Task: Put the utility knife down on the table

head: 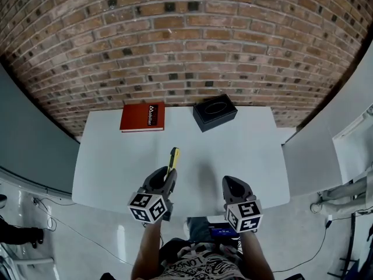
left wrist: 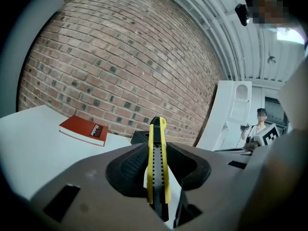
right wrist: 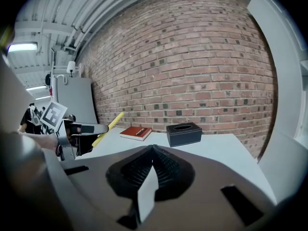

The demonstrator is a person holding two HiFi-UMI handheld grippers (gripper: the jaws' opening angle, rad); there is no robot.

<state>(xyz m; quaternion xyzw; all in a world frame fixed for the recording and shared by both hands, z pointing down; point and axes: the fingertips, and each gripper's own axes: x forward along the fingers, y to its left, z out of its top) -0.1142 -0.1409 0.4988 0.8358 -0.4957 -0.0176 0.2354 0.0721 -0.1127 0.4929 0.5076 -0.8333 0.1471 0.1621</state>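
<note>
holding the utility knife (left wrist: 157, 162) in your left gripper (head: 164, 177), you have the jaws clamped on its yellow-and-black body from both sides. the knife stands edge-up between the pads, and its front end sticks out past the fingertips toward the brick wall (head: 175, 39). seen from the right gripper view, the knife is tilted upward and is off the table (head: 245, 150), over the near left part of the white top. your right gripper (head: 235, 185) sits beside the left one at the table's near edge. its jaws are closed together with nothing between them, and only a sliver of the pale tabletop shows below the pads. at the far side of the table, against the wall, a red book (head: 142, 117) lies flat to the left. a black tissue box (head: 215, 112) stands to the right of it, apart from the book. both are well away from the knife and from your two grippers.
</note>
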